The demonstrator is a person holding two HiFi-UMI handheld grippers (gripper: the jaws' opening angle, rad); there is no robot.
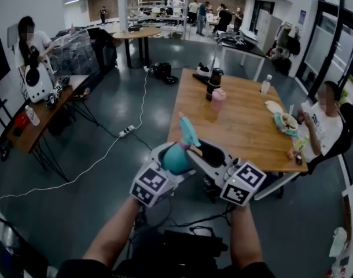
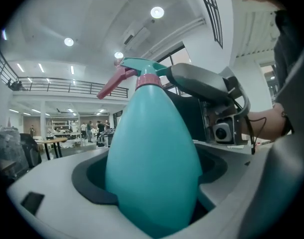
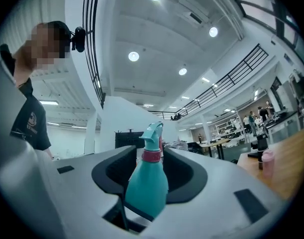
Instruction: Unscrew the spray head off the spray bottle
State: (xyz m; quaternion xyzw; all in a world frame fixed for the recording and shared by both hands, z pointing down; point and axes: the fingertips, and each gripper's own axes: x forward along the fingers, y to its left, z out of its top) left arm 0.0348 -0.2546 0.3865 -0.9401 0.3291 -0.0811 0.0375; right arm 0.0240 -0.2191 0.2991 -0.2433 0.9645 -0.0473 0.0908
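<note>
Head view: bottle (image 1: 177,155) within left gripper (image 1: 172,164)

Teal spray bottle (image 2: 154,168), pink collar (image 2: 147,80)

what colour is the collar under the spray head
Pink collar, clearest in the right gripper view.

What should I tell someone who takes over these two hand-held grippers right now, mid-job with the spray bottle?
Left gripper: shut on the bottle, gripping its body and holding it in the air, short of the table.
Right gripper: open, with a jaw on either side of the bottle's top and neither pressing.
Spray head: on the bottle, with the pink collar at the neck. Whether it is loosened cannot be told.
Done: bottle picked up and steadied.
Left: probably close the right gripper on the head, unscrew it, then lift it off.
</note>
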